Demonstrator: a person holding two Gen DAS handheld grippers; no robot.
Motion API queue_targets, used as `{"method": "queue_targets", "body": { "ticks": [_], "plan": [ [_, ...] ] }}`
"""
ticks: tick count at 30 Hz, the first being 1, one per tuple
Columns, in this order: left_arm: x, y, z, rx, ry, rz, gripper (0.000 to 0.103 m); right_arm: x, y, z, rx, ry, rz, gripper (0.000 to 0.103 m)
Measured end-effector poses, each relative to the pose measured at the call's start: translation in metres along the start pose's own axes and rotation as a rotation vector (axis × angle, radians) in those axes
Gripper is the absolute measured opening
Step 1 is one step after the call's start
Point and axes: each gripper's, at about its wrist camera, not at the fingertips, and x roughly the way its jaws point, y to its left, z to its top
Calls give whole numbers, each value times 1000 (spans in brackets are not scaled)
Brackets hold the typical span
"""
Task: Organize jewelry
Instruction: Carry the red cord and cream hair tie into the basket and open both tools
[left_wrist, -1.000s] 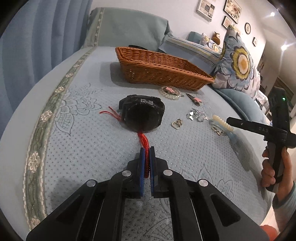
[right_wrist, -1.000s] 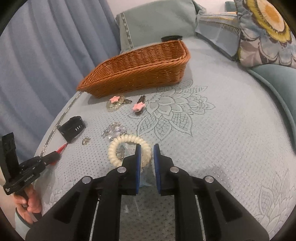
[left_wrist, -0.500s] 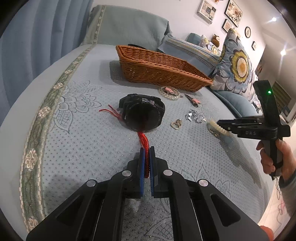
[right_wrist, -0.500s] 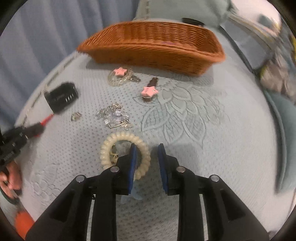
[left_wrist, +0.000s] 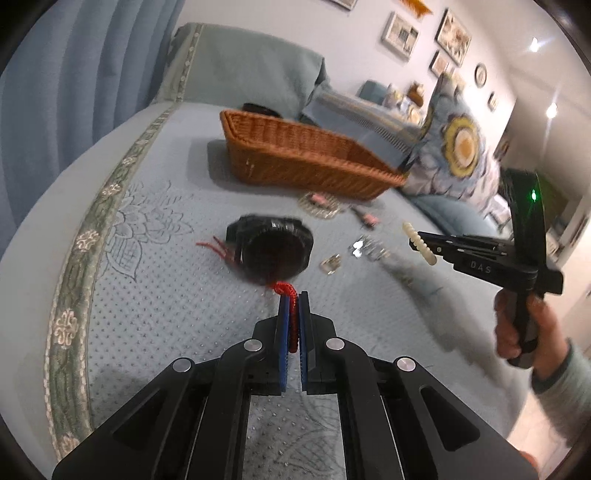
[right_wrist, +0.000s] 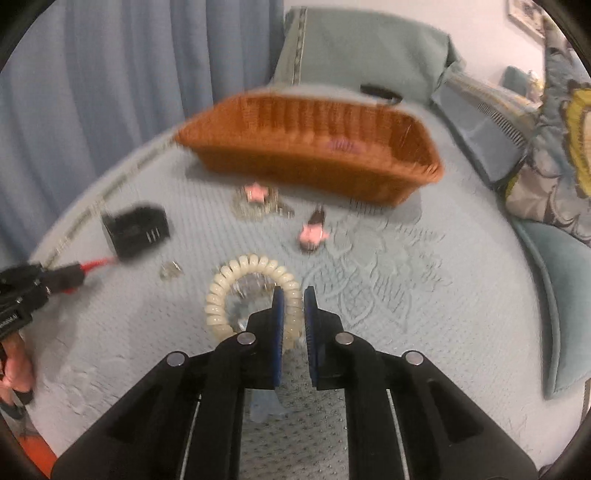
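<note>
Evidently both pickups are done — left tongs (left_wrist: 294, 306) clamp the red braided cord (left_wrist: 291, 314) of the black watch (left_wrist: 275, 251) on the bed; right tongs (right_wrist: 293, 306) pinch one cream spiral hair tie (right_wrist: 236, 288). Next, carry each to the single wicker basket (right_wrist: 314, 147) at 12 o'clock; two pink star clips remain.

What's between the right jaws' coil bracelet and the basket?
Nothing blocks it in the air. The right gripper holds the cream coil bracelet lifted; two pink star clips lie flat on the bedspread below the way to the wicker basket.
</note>
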Motion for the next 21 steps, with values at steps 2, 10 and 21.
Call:
{"method": "queue_targets", "body": {
  "ticks": [2,10,21],
  "plan": [
    [-10,2,2,-16,-24,-36,2,-9,-3,4,18,-26,13,9],
    [-59,-13,28,9,-148,-132,2,-22,-13,8,72,-66,42,9],
    [-16,-35,118,79,-194,-71,2,-11,-37,80,113,-155,-16,9]
  ]
}}
